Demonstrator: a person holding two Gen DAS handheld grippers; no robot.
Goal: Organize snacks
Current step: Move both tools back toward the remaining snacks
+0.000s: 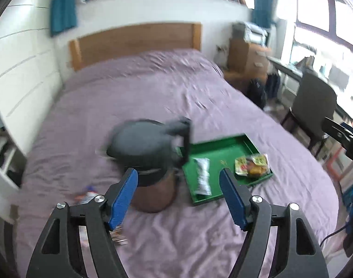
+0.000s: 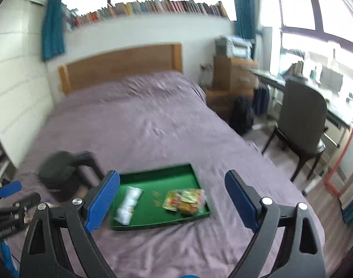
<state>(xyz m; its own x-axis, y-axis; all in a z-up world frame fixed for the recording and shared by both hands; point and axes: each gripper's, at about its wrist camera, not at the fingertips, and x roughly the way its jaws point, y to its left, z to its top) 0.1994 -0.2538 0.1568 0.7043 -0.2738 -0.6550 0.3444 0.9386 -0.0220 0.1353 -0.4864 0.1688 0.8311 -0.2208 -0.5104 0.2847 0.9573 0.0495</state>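
I am holding my left gripper (image 1: 178,194) over the purple bedspread (image 1: 153,92) with its blue pads spread wide and nothing between them. Just beyond it, at about twelve o'clock, a dark jug with a black lid and handle (image 1: 151,153) is standing on the bed, blurred by motion. Touching or just beside the jug at its three o'clock side, the green tray (image 1: 223,146) is lying flat on the bedspread. A white snack packet (image 1: 203,178) is resting lengthwise in the tray's left half, and a clear bag of yellow and orange snacks (image 1: 251,165) is sitting in the tray's near right corner. At about eight o'clock from my left gripper, a small blurred wrapper (image 1: 87,197) is lying on the cover outside the tray; I cannot tell what it is.

I am holding my right gripper (image 2: 171,203) wide too, gripping nothing, with the tray (image 2: 158,176) framed between its pads. In this view the white packet (image 2: 127,205) is at eleven o'clock and the snack bag (image 2: 185,199) near twelve.
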